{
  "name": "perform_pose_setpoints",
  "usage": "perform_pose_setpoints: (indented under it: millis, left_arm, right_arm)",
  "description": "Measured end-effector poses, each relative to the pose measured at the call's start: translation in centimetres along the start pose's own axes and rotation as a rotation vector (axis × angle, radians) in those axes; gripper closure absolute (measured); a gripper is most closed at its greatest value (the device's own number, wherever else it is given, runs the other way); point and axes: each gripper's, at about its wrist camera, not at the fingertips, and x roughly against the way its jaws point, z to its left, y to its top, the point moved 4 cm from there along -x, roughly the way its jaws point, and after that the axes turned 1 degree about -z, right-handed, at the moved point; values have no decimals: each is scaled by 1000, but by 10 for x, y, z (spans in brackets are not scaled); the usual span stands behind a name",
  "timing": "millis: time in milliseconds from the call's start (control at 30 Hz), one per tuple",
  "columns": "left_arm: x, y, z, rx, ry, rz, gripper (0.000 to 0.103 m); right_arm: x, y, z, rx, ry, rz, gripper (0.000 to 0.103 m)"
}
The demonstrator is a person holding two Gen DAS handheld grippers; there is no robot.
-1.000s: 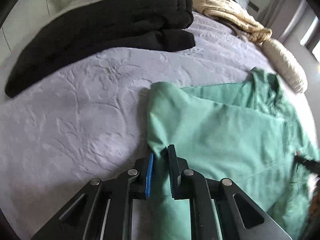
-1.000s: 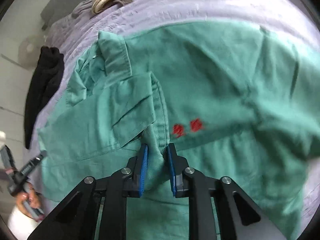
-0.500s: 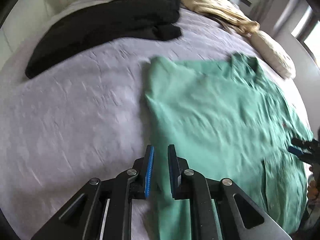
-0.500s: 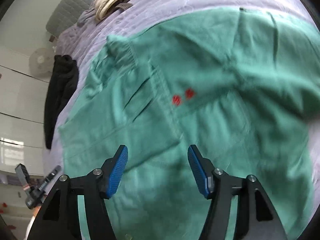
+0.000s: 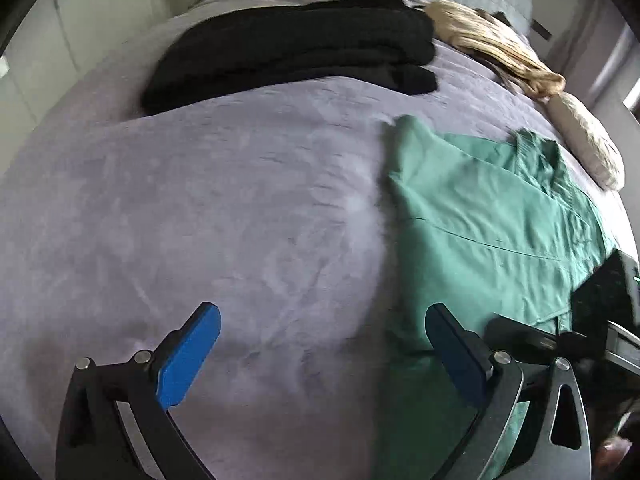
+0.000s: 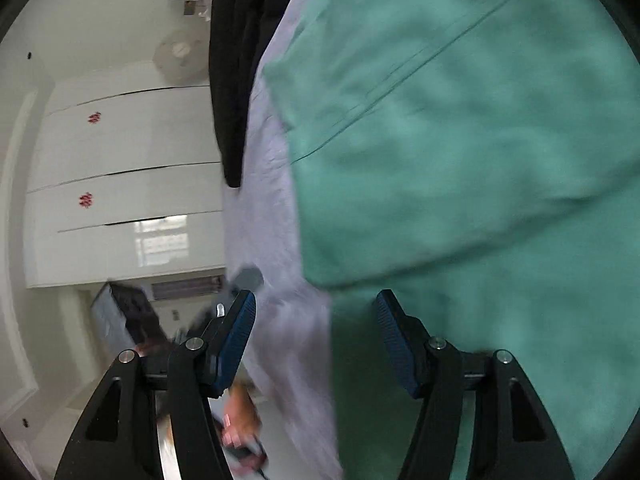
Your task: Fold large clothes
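A green shirt (image 5: 480, 220) lies flat on the lilac bedspread (image 5: 200, 220), partly folded, collar toward the pillows. My left gripper (image 5: 320, 332) is open and empty, low over the bedspread at the shirt's near left edge. My right gripper (image 6: 316, 316) is open and empty, hovering over the shirt's (image 6: 460, 160) edge where it meets the bedspread (image 6: 272, 200). The right gripper's body shows at the right edge of the left wrist view (image 5: 600, 300).
A folded black garment (image 5: 288, 52) lies at the far side of the bed, also seen in the right wrist view (image 6: 236, 60). A beige garment (image 5: 492, 48) and a pillow (image 5: 588, 144) lie near the headboard. White cupboards (image 6: 120, 184) stand beyond the bed's edge.
Both grippers let go of the shirt: the right opened half a second ago, the left just now. Both swung toward the shirt's left edge. The shirt now lies flat.
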Motion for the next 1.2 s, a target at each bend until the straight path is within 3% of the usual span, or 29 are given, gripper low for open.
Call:
perform_pose_setpoints:
  millis: [33,100,133,167,233,333,400,600,700,733,767,833,900,1067,1133,1200]
  left_arm:
    - [2,-1,7,8,21,-3,1]
    - [6,-1,18,26,36,-9,1]
    - [7,-2,24,36,34,-9,1]
    - [7,-3,29,44,30,-6,1]
    - [7,-3,36,49,31,-2,1]
    - [2,-6,40,46,68,7,1]
    - [3,-6,37,41,45,3,1]
    - [-2,-10,12,-15,-25,7,1]
    - [-3,-12,-9,-63,-81,-4,1]
    - [-4,-14,-16,-84,-98,-6,1]
    - [-8,-17,-23,-106,-112,2,1]
    - [-13,-23,-29,-121,-123,20,1]
    - [-18,-33,-32,-122,-133,48,1]
    - [-26,-56,-31,-64,-148,93,1]
    - [-28,-65,-32,-56,-142,101,1]
    - [-28,-71,-33,-62,-130,94,1]
  right_arm:
    - [-15,1,3,-3,-4,7,38]
    - [-32,0,12,-13,47,32,66]
    - [-37,-1,16,-8,66,44,92]
    - [-41,-2,23,15,82,46,96]
    - [-49,-5,35,69,74,57,96]
    - [-68,-12,33,108,-46,119,96]
    - [-66,-22,26,90,-76,165,93]
    - [16,-13,16,59,-143,-12,92]
    - [35,14,52,246,-207,-55,92]
    - [38,25,67,328,-246,-63,88]
    - [39,39,79,393,-288,-73,64]
    - [33,61,93,437,-332,-91,29]
    - [29,78,94,452,-364,-88,29]
    - [-43,106,97,505,-575,-76,29]
    - [-74,108,89,556,-716,-55,32]
    - [-84,106,83,608,-803,-63,85]
